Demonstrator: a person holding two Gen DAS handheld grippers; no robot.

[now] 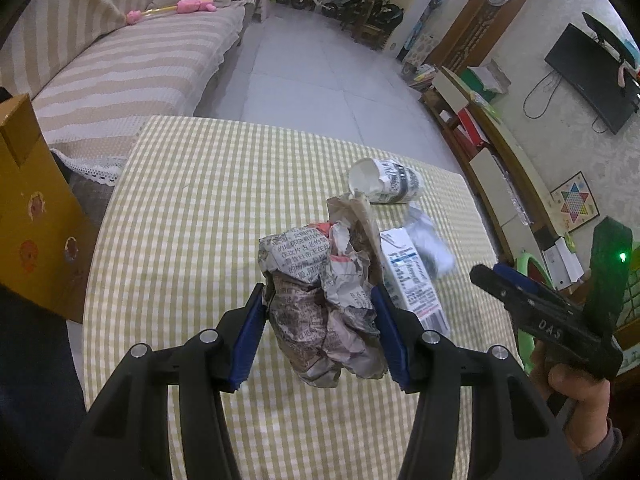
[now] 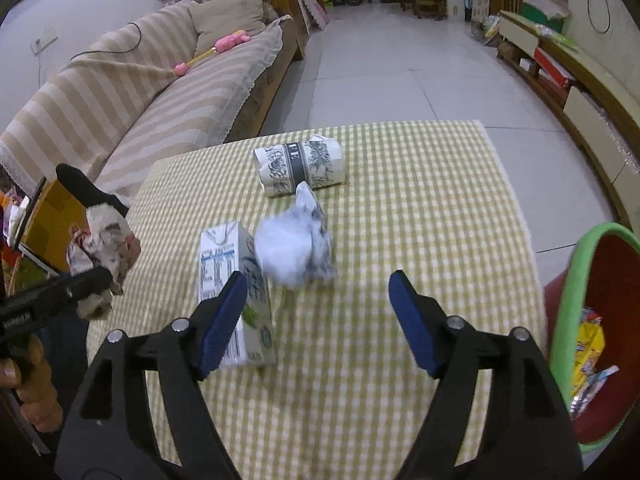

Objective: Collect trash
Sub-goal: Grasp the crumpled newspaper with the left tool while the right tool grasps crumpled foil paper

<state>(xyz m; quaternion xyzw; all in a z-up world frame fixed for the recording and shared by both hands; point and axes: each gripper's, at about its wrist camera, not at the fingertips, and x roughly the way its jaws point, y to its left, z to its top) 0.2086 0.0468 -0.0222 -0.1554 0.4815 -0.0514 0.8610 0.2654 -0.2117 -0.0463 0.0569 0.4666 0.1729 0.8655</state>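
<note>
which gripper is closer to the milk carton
Right. The right gripper hangs open with one finger over the milk carton; the left gripper, clamping crumpled newspaper, sits beside it, farther off.

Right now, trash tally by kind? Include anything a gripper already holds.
Crumpled newspaper wad: 1, held in the left gripper
Paper cup: 1, lying on its side on the table
Milk carton: 1, lying flat
Crumpled white paper ball: 1
Total: 4, with 3 on the table. The right gripper is open and empty.
</note>
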